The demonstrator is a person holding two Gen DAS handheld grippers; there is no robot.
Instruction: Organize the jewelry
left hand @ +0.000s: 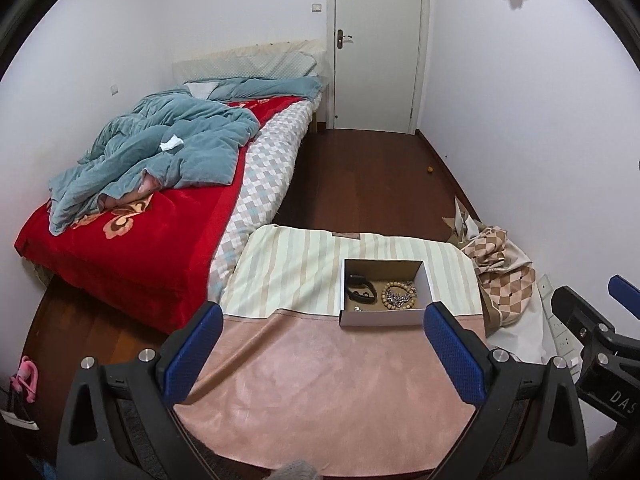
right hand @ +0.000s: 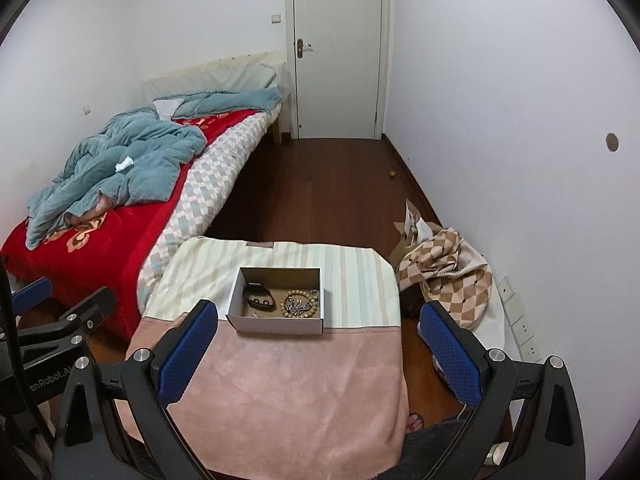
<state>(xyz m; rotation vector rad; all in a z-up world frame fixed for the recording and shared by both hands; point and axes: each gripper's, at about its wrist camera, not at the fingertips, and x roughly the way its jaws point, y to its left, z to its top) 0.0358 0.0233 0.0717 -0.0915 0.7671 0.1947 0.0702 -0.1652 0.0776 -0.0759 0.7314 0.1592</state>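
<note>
Box [right hand: 276, 322] on table [right hand: 280, 392], bed [right hand: 80, 256] left.

Black-framed left tool [left hand: 324, 354] and right tool [right hand: 318, 354], blue textured pads, silver screws.

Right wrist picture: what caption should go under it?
Open right gripper hovers before a cardboard box of jewelry on a cloth-covered table.

A home bedroom: unmade bed [left hand: 160, 168] with quilt, closed door [left hand: 376, 44], wooden floor [left hand: 360, 176].
</note>
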